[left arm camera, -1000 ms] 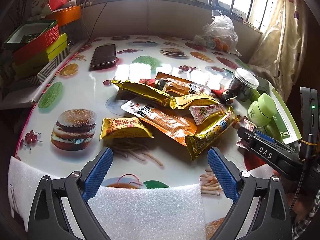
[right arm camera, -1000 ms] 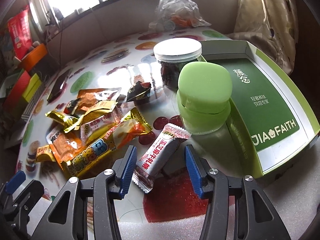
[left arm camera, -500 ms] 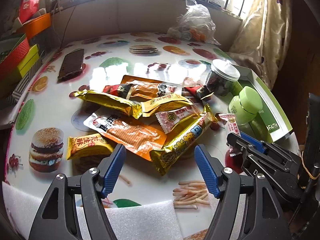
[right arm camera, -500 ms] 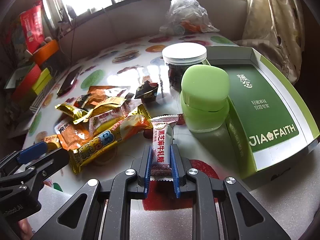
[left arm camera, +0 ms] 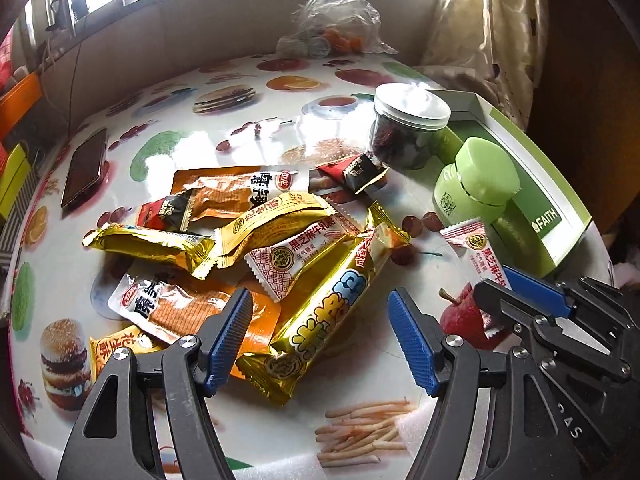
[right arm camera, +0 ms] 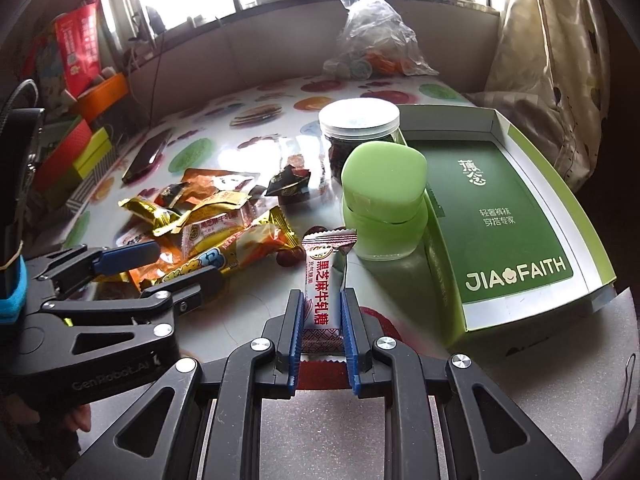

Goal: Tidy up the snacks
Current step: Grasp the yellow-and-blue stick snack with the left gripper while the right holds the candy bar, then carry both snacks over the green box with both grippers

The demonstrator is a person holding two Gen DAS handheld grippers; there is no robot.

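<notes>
My right gripper is shut on a red-and-white nougat candy bar, its blue pads clamped on both long sides; the bar also shows in the left wrist view. My left gripper is open, its fingers either side of a long gold snack bar at the near edge of a pile of wrapped snacks. It also shows at the left in the right wrist view. The green box tray lies to the right.
A green jar and a white-lidded clear jar stand by the tray's left side. A phone lies far left. A plastic bag sits at the back. Coloured boxes stack at the left edge.
My right gripper closed on the nougat bar and lifted its end. My left gripper moved forward and right over the pile, and its jaws narrowed around the gold bar.
</notes>
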